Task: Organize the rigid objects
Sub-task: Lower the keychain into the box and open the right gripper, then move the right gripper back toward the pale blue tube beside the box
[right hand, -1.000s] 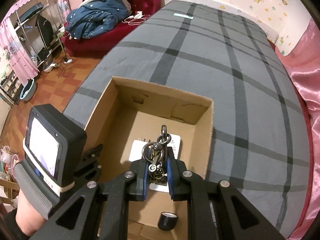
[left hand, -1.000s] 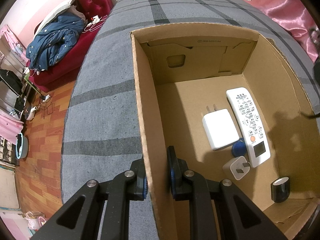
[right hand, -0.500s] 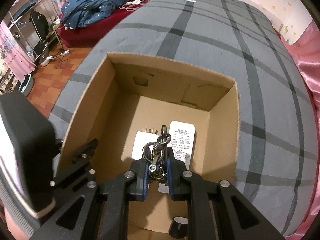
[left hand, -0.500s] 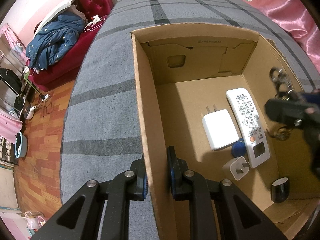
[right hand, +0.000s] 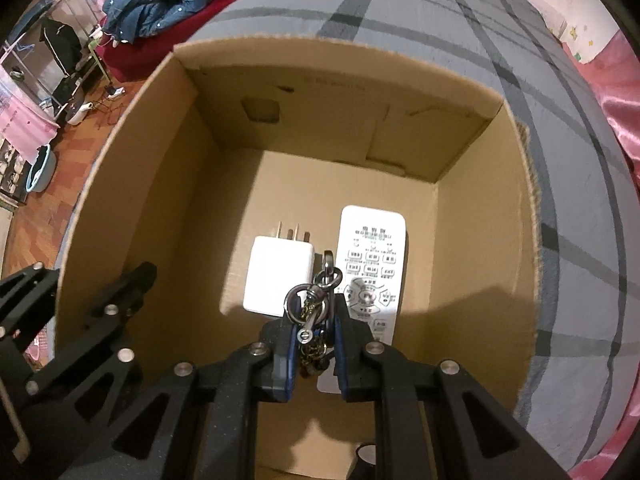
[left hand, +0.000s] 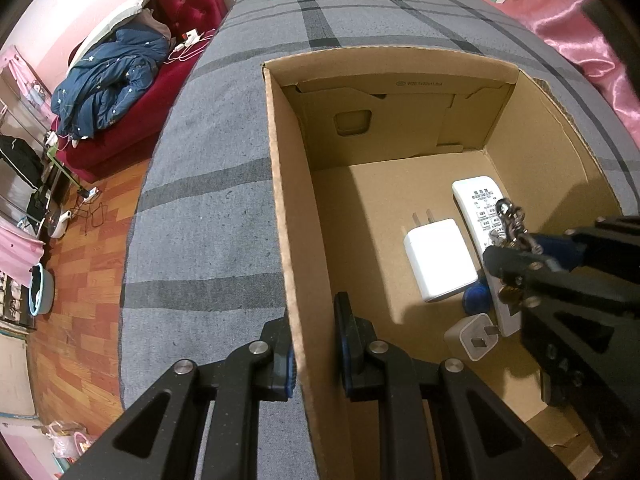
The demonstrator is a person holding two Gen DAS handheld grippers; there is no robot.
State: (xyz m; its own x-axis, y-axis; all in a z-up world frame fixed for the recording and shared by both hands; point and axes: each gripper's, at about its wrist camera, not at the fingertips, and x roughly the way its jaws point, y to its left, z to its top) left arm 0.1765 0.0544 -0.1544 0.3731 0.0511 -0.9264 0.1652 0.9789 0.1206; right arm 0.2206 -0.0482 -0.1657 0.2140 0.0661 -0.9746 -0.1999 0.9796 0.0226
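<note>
An open cardboard box [left hand: 280, 184] [right hand: 120, 184] stands on the grey plaid bed. My left gripper [left hand: 316, 344] is shut on the box's left wall. My right gripper [right hand: 314, 340] [left hand: 520, 248] is shut on a metal keychain [right hand: 316, 300] [left hand: 510, 216] and holds it inside the box, above a white remote [right hand: 372, 248] [left hand: 476, 200] and a large white charger [right hand: 278, 276] [left hand: 438, 260]. A small white plug [left hand: 472, 340], a blue round piece [left hand: 476, 294] and a black cap [right hand: 366, 454] lie on the box floor.
The grey plaid bedspread [left hand: 208, 208] surrounds the box. A red sofa with a blue jacket [left hand: 112, 76] stands left of the bed over a wooden floor. Pink satin fabric [left hand: 580, 28] lies at the right.
My right gripper has moved forward and down into the box with the keychain. It now shows in the left wrist view over the remote. The left gripper has not moved.
</note>
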